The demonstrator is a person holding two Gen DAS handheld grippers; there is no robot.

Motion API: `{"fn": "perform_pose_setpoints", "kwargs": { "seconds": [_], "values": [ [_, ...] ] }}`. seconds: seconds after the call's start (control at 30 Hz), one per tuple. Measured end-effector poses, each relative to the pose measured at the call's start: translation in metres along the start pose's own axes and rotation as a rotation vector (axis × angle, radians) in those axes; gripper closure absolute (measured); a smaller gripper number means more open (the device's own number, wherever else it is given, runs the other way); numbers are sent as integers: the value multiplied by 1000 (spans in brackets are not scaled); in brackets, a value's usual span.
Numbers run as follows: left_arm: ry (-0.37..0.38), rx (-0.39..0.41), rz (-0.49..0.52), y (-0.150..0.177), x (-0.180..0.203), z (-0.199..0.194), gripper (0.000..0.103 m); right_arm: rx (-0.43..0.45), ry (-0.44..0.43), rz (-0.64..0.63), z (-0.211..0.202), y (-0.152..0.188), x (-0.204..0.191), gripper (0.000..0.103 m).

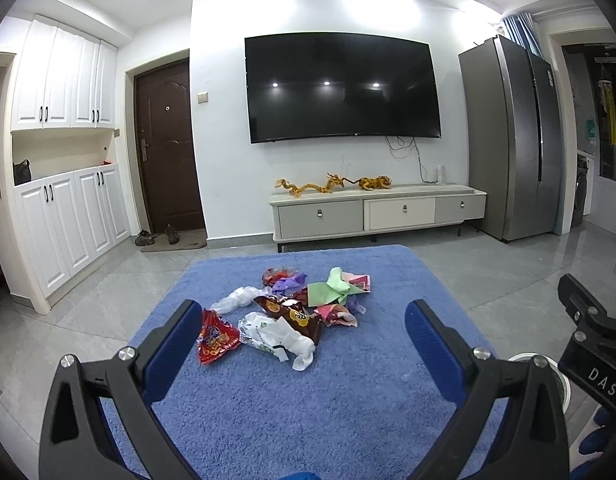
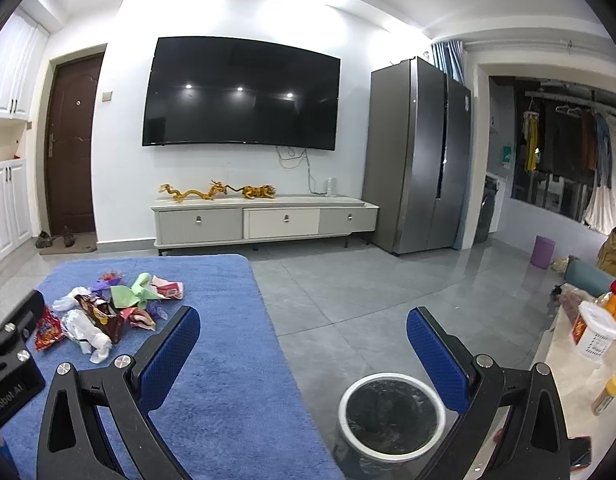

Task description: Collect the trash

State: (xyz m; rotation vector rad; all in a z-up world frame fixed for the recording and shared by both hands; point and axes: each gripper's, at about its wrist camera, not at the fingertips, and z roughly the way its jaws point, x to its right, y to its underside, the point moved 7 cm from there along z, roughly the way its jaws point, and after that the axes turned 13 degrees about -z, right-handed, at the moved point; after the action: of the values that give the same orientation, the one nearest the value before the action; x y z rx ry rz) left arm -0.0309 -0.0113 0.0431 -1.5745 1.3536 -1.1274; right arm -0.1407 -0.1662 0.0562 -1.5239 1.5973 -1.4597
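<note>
Wrappers [image 1: 291, 312] lie heaped mid-way along the blue rug [image 1: 308, 400], just beyond your left gripper [image 1: 303, 344], whose jaws are spread wide and hold nothing. Only your right view shows the black-lined bin [image 2: 392, 412] on the grey floor right of the rug, near your right gripper [image 2: 303, 344], likewise wide apart and unladen. Both point level toward the far television [image 1: 342, 86].

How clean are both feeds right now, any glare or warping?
Left wrist view: sharp, strong fisheye bending, ceiling lights blown out, three light spots reflected on the black wall-mounted television. Right wrist view: same glare on the television, glossy grey floor tiles reflecting, corners vignetted black.
</note>
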Motion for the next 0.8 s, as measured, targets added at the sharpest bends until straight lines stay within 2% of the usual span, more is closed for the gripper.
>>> {"fn": "perform_pose_setpoints", "kwargs": {
  "seconds": [0.23,0.37,0.63,0.8],
  "values": [
    [-5,-22,-5,-1,-3,17,1,30,-18,-3,8,-11,-3,0],
    [3,-89,6,8,-6,36,1,5,-50,-17,23,-14,-9,0],
    [10,-218,0,32,-30,91,1,-107,-204,-63,77,-8,-47,0],
    [-44,-282,-52,41,-75,125,1,-158,-322,-90,111,-3,-82,0]
  ]
}}
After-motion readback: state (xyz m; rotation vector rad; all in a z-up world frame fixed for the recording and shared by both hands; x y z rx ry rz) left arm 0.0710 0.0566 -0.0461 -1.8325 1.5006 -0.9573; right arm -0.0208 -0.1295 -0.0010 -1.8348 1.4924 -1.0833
